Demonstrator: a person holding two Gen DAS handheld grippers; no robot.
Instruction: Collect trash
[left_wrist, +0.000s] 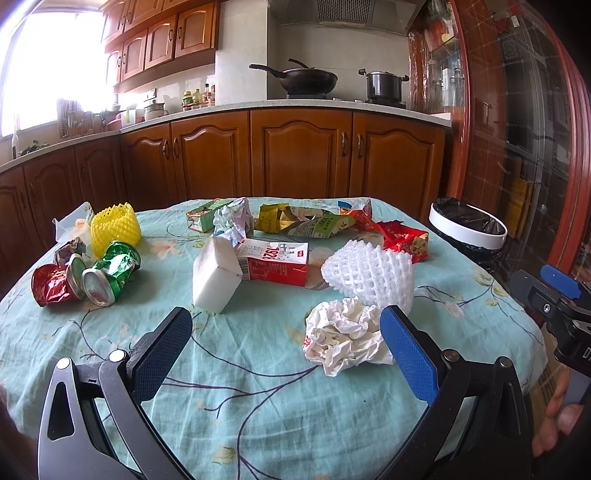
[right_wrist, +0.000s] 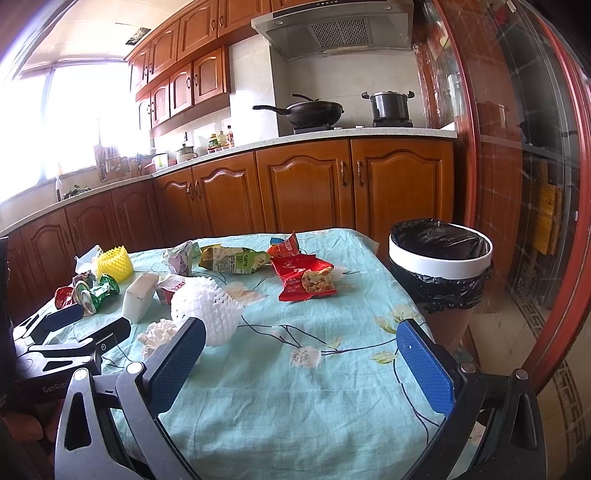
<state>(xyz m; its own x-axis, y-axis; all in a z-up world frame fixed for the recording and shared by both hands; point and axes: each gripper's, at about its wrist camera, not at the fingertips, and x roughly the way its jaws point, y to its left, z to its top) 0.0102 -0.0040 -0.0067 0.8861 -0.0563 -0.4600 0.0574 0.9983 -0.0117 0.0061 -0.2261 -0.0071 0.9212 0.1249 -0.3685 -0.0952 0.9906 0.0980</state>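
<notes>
While both pairs of tongs hover over the desk draped in a pale green floral cloth (left_wrist: 258, 369), nothing sits between their blue pads. The left tongs (left_wrist: 286, 332) are spread wide, their right pad just beside a crumpled white paper ball (left_wrist: 343, 336) at about one o'clock from them. Farther off at twelve o'clock lie a white foam block (left_wrist: 216, 280) and a red-and-white flattened carton (left_wrist: 277, 264), the two touching. A white foam fruit net (left_wrist: 369, 275) stands just behind the paper ball. At ten o'clock are crushed red and green cans (left_wrist: 88, 277) and a yellow foam net (left_wrist: 116, 225).

The right tongs (right_wrist: 301, 345) are likewise parted and empty, over bare cloth. A red snack wrapper (right_wrist: 304, 278) lies at twelve o'clock from them, and a white-rimmed bin with a black liner (right_wrist: 439, 258) stands off the desk's edge at two o'clock.
</notes>
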